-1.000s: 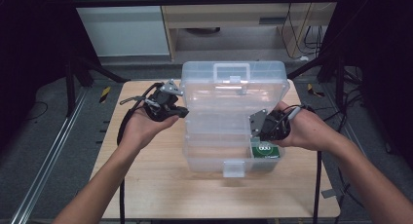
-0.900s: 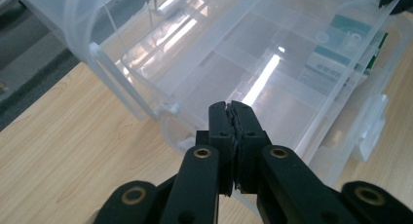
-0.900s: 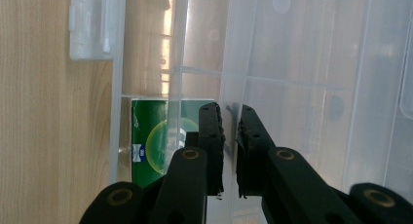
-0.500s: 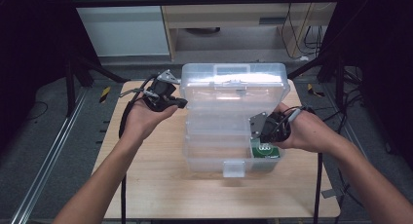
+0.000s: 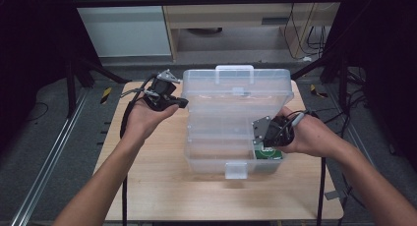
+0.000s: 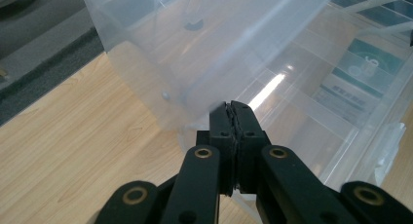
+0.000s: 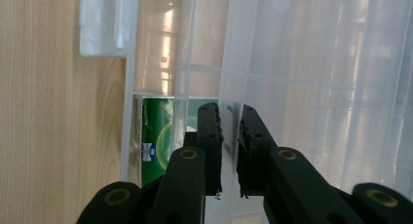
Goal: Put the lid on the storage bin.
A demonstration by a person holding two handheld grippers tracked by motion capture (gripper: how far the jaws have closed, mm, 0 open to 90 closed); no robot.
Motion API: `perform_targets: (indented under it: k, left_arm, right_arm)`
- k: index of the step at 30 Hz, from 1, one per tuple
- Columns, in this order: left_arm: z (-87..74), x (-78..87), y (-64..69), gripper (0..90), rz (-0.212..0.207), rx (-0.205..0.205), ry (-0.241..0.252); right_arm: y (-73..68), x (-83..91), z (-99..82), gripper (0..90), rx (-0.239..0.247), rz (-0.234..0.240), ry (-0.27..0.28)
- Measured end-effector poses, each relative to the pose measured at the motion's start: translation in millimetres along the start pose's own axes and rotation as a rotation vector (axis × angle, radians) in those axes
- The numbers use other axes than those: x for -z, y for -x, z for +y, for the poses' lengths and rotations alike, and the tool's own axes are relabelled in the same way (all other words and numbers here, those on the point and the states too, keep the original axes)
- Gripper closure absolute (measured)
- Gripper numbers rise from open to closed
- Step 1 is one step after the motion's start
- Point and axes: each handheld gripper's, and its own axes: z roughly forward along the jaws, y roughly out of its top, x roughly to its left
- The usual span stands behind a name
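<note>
A clear plastic storage box (image 5: 216,155) stands on the wooden table (image 5: 147,191) with its lid (image 5: 236,96) raised at a slant over the base. My left gripper (image 5: 183,103) is at the lid's left side; in the left gripper view (image 6: 231,104) its jaws are pressed together with the tips against the lid (image 6: 195,39). My right gripper (image 5: 260,132) is at the box's right side. Its jaws (image 7: 229,109) stand close on either side of a clear plastic edge of the lid (image 7: 316,87). A green packet (image 5: 269,155) (image 7: 158,136) lies in the front right compartment.
The box's white latch (image 5: 236,169) (image 7: 104,24) juts from its front wall and a handle (image 5: 235,69) tops the lid. Bare tabletop lies left and in front of the box. Beyond the table are a cabinet (image 5: 221,19), dark frames and floor cables (image 5: 300,19).
My left gripper has moved a little farther away and upward along the lid's left side. The right hand and the box have hardly moved.
</note>
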Motion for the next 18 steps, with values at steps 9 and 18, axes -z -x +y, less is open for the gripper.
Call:
perform_targets:
  k: [9, 18]
  left_arm:
    - [-11.4, -0.2, 6.1, 88.5, -0.017, -0.003, -0.003]
    - [-28.0, -3.4, 19.7, 88.8, -0.047, -0.025, -0.007]
  right_arm:
    - [-2.5, 7.6, -3.4, 69.4, -0.041, -0.017, 0.036]
    - [-17.4, 25.5, -26.7, 43.8, -0.202, -0.054, 0.089]
